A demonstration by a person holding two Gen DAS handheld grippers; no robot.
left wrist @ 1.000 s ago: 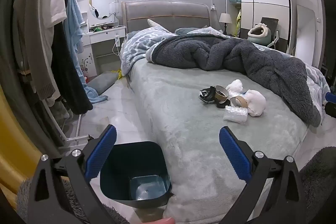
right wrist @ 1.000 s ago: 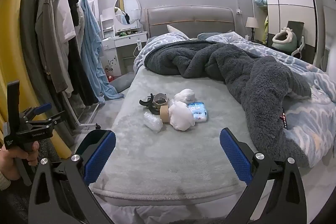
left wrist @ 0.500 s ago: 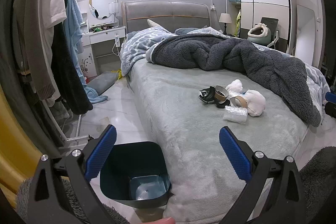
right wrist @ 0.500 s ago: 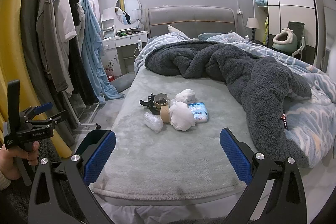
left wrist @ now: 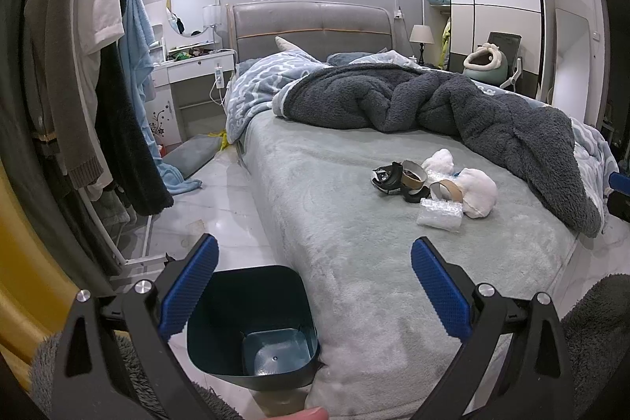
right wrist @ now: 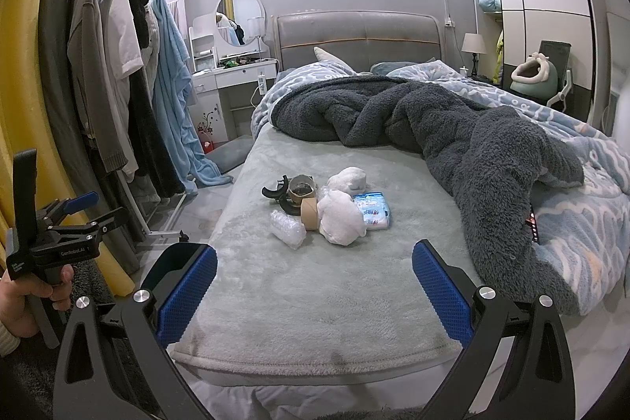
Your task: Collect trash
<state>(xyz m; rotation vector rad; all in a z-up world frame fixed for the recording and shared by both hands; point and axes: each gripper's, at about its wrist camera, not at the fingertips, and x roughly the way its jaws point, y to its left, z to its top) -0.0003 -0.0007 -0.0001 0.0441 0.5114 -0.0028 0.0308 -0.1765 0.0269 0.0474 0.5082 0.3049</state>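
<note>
Trash lies in one small cluster on the grey-green bed (right wrist: 315,302), about mid-length and nearer the left edge than the right, clear of the dark fleece blanket (right wrist: 453,128) that is bunched toward the headboard and down the right side. At the foot corner on the left side stands a dark teal bin (left wrist: 244,306), upright and open-topped, touching or just beside the mattress edge; its floor shows pale and bare. Within the cluster, the biggest piece is a white crumpled wad (right wrist: 340,217), with a second white wad (right wrist: 348,178) behind it. A blue-and-white tissue pack (right wrist: 372,210) lies flat against the big wad's right side. On the left is a clear bubble-wrap bundle (right wrist: 287,229), then a brown tape roll (right wrist: 309,213) on edge, a cardboard tube end (right wrist: 301,185), and black curved plastic scraps (right wrist: 275,191). The left gripper (left wrist: 313,290) hangs above the bin and bed corner, jaws spread wide, holding nothing. The right gripper (right wrist: 315,292) faces the cluster from the foot edge, equally wide and empty-handed.
</note>
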